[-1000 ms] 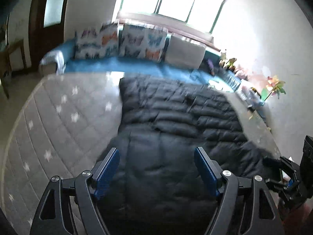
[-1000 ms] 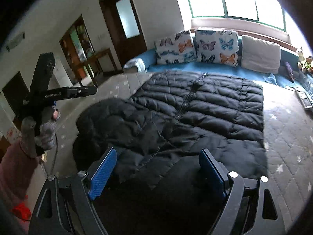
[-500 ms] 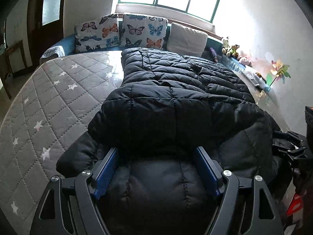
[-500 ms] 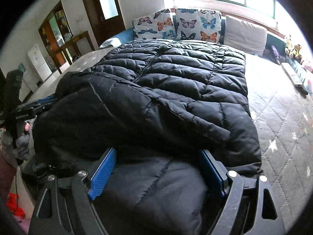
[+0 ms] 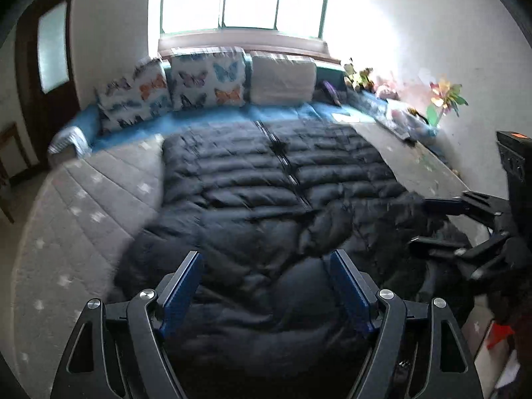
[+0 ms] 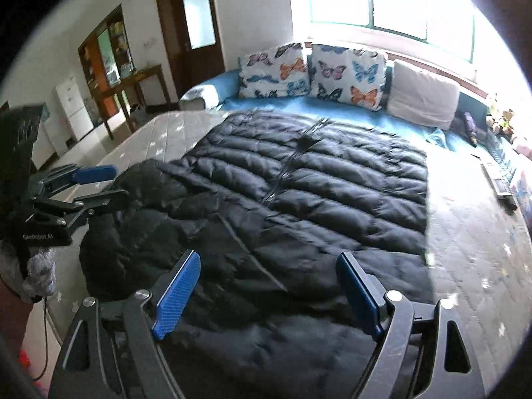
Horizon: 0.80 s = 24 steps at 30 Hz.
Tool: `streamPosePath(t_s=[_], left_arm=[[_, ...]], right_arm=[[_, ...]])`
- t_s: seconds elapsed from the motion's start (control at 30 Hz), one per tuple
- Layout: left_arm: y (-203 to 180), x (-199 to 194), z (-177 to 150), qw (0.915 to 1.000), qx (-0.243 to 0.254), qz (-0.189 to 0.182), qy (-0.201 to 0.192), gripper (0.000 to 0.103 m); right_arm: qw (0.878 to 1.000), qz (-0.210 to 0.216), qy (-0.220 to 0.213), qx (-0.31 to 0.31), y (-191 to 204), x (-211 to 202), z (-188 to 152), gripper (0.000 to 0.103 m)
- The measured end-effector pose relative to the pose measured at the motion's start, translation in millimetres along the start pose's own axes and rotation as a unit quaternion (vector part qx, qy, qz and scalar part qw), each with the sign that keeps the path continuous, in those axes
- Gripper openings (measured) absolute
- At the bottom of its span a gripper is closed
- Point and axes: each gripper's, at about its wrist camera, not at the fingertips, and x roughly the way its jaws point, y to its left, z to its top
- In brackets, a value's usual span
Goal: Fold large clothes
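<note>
A large black quilted coat (image 5: 266,193) (image 6: 299,199) lies spread on the grey star-patterned mattress (image 5: 83,216) (image 6: 465,249), zip up the middle. Its near end is bunched into folds. My left gripper (image 5: 266,259) hovers over that bunched near end, open, with the fabric bulging below its blue pads (image 5: 181,292). My right gripper (image 6: 268,261) is open too, over the near hem. Each gripper shows in the other's view: the right gripper (image 5: 432,224) at the coat's right edge, the left gripper (image 6: 103,186) at its left edge, held by a gloved hand (image 6: 36,266).
Butterfly pillows (image 6: 312,69) and a white pillow (image 6: 422,96) line the far side on a blue sheet (image 5: 232,116). Soft toys and paper flowers (image 5: 445,96) sit along the right wall. Remotes (image 6: 498,179) lie at the mattress's right edge. A door (image 6: 196,33), a wooden table and a fridge stand to the left.
Half a second ago the coat's near end loomed up bunched right at both grippers. Now it lies lower and flatter, and both views have pulled back. The jaws stayed wide.
</note>
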Motion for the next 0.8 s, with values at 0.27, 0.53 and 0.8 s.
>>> streamPosePath(t_s=[0.27,0.53,0.8], left_arm=[[-17,42,-24,0.9989,0.028,0.007,0.036,0.083],[-18,44,-34,0.999,0.03,-0.012,0.03,0.088],[-22,14,-35,0.9983,0.041,-0.016,0.037,0.089]], right_arm=[[0.999,-0.002,0.039,-0.002,-16,19,-22,0.09],[0.999,-0.014,0.041,-0.007,-27,13,-42,0.09],[0.998,-0.023,0.047,-0.02,-24,-4,-37,0.09]])
